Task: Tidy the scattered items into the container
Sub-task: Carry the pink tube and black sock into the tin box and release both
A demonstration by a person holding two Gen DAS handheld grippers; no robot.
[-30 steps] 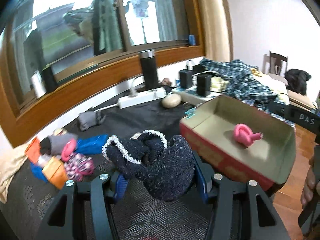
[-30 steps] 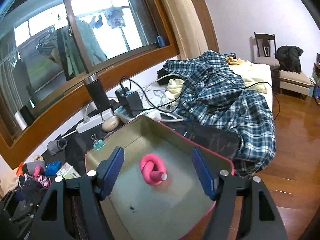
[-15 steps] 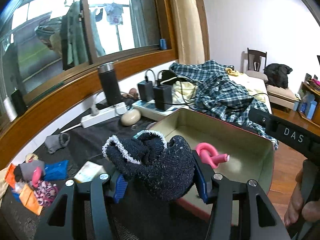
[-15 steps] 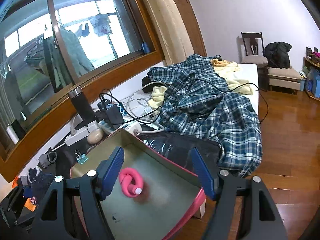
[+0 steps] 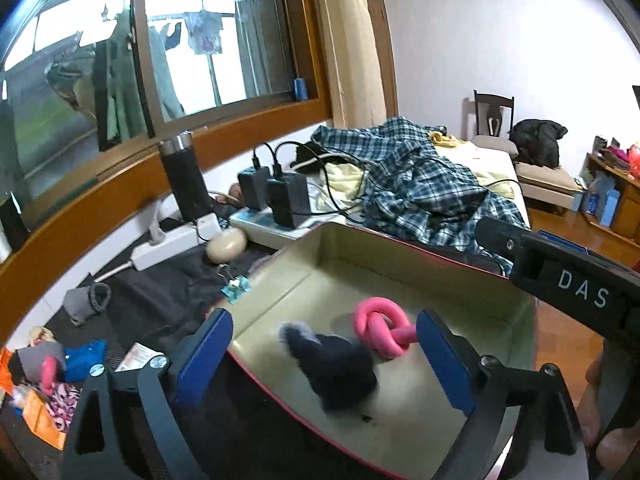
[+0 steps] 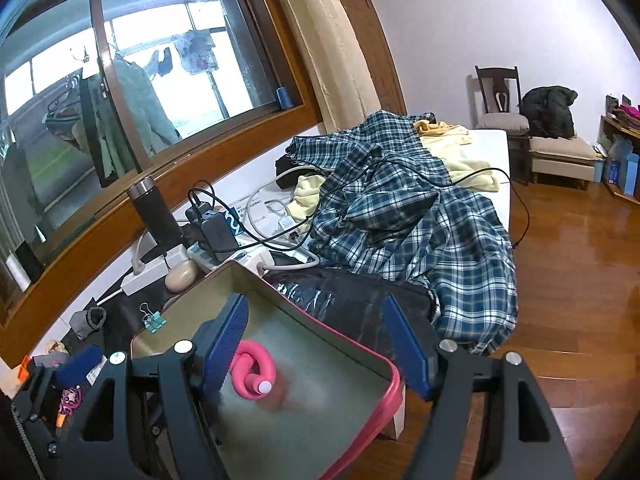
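Observation:
A red-rimmed box point(image 5: 400, 240) with a pale green inside stands on the dark mat. In it lie a pink knotted tube point(image 5: 380, 330) and a dark navy fuzzy sock point(image 5: 334, 364), blurred, just under my left gripper point(image 5: 324, 356), which is open above the box's near side. My right gripper point(image 6: 316, 344) is open and empty over the box point(image 6: 380, 364), with the pink tube point(image 6: 252, 372) below its left finger. More scattered items point(image 5: 44, 376) lie in a heap at the far left of the mat.
Beyond the box are a grey sock point(image 5: 86, 302), a teal binder clip point(image 5: 236, 288), a beige oval object point(image 5: 226, 244), a power strip point(image 5: 172, 242), black chargers point(image 5: 288, 200) and a dark tumbler point(image 5: 186, 172). A plaid shirt point(image 6: 408, 216) covers the mattress. Wood floor point(image 6: 580, 280) lies right.
My left gripper swung right over the box and opened, and the navy sock dropped from it into the box. The right gripper drew back a little, staying open.

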